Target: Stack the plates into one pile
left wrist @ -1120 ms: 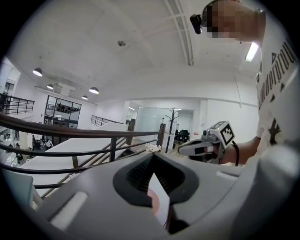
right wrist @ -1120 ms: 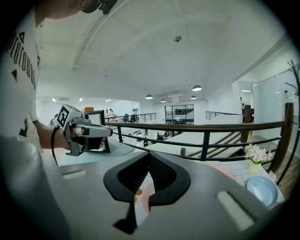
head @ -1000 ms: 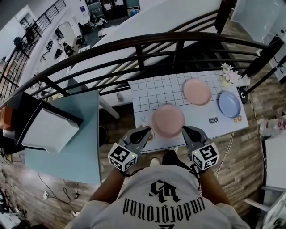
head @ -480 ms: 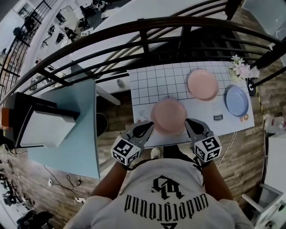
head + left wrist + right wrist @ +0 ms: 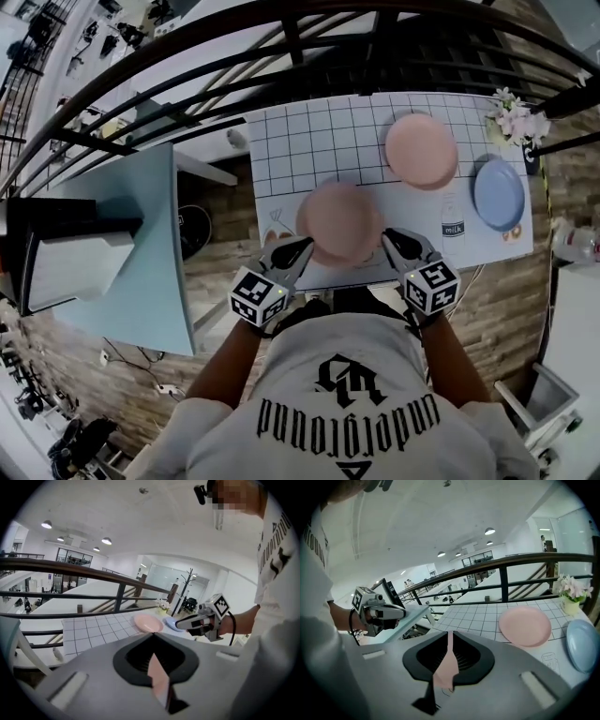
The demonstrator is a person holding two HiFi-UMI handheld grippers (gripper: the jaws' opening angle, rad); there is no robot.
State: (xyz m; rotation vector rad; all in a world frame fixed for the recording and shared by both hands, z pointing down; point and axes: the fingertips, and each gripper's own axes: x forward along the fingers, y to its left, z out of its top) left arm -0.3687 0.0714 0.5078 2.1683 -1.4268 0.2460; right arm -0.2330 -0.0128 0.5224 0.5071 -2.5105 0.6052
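Both grippers pinch the held plate (image 5: pixel 339 222) by opposite rims, left gripper (image 5: pixel 298 251) and right gripper (image 5: pixel 392 242), above the near edge of the table (image 5: pixel 309 141). The second pink plate (image 5: pixel 421 151) lies ahead and rightward, nearer the right gripper, with the blue plate (image 5: pixel 498 193) beyond. The grip matches a second ago, but the held plate now looks blurred, probably lifted.

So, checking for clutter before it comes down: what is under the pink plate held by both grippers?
Only the tablecloth shows around the held pink plate, gripped by the left gripper and right gripper. The patch straight beneath it is covered from the head view.
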